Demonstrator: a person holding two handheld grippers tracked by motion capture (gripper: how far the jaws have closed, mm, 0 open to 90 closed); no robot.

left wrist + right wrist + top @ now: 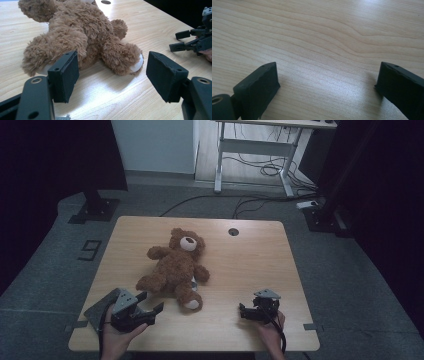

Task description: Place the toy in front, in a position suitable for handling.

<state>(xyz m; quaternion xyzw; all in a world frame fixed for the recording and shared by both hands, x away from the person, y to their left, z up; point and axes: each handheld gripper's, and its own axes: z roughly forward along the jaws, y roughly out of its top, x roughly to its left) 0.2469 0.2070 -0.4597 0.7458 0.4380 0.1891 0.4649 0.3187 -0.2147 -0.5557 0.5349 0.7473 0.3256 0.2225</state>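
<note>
A brown teddy bear (176, 265) lies on its back in the middle of the wooden table (245, 265), head toward the far edge. My left gripper (151, 301) is at the front left, open, its jaws aimed at the bear's legs and a short way off them. In the left gripper view the teddy bear (75, 32) lies just beyond the left gripper (112, 65), and nothing is between the pads. My right gripper (241, 311) is at the front right, pointing left, open over bare wood. The right gripper (328, 72) holds nothing.
A round cable hole (233, 231) sits near the table's far edge. A flat grey piece (95, 314) lies at the front left corner under my left hand. Black stands (95, 205) flank the table, and a white desk (255, 150) with floor cables stands behind.
</note>
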